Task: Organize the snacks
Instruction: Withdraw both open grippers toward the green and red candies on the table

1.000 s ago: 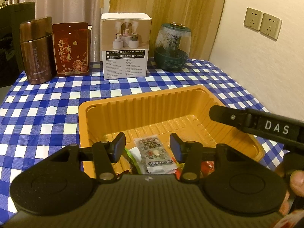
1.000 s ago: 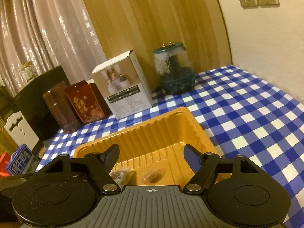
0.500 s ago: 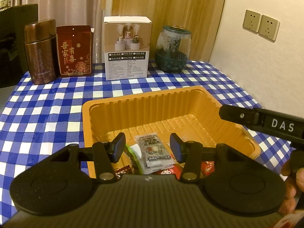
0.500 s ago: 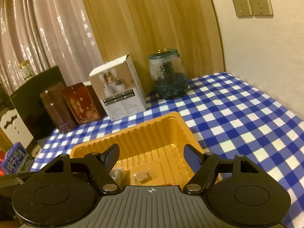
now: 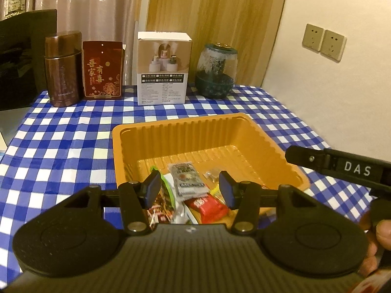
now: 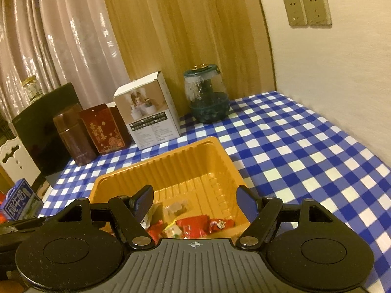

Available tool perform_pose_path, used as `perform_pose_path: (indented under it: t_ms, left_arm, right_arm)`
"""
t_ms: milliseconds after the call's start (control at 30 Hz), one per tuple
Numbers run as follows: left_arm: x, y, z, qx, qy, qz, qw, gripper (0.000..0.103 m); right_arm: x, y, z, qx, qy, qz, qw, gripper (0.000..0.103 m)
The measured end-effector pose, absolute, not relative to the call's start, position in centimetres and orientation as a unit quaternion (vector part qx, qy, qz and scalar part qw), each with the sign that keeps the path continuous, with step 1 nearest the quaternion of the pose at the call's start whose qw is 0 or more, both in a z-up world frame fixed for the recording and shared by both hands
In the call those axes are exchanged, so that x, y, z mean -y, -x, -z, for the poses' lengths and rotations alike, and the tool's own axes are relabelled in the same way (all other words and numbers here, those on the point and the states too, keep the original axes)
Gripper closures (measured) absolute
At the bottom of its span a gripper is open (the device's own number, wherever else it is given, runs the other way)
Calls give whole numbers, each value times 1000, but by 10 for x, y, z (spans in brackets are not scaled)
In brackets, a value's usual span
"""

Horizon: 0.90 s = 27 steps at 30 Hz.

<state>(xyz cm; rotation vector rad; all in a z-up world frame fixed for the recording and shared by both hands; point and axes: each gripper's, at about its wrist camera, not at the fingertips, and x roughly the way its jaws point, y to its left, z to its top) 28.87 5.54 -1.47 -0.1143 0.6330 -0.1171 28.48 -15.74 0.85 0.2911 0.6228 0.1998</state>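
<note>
Both grippers have drawn back, showing more snacks (image 5: 193, 190) low in frame inside the orange tray (image 5: 246, 127). Left gripper (image 5: 190, 190) jaws narrow and empty; right gripper (image 6: 195, 202) wide, empty. Piled wrappers could snag together.

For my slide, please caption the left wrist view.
Open left gripper above snack packets in orange tray on checked cloth.

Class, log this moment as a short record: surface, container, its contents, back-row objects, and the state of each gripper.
surface: blue-and-white checked tablecloth
container: orange tray
contents: wrapped snacks, among them a red packet and a grey sachet, at the near end
back row: brown flask, red box, white carton, green jar
left gripper: open, empty
right gripper: open, empty
</note>
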Motion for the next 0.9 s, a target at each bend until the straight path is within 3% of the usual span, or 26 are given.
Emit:
perform_pose_path:
  t_ms: [400,700,900]
  left_arm:
    - [-55,-216,3,-307,68,49,948,52]
    - [-61,-161,22,-316,77,28,945,39]
    - [-67,-159,38,-331,62,20,941,37]
  right_arm:
    - [178,-224,-15,-316,-140,-88,934,29]
    - [189,-172,10,-347,-137,-87,924,29]
    - [172,-157,26,-358,-116,-115,919,29]
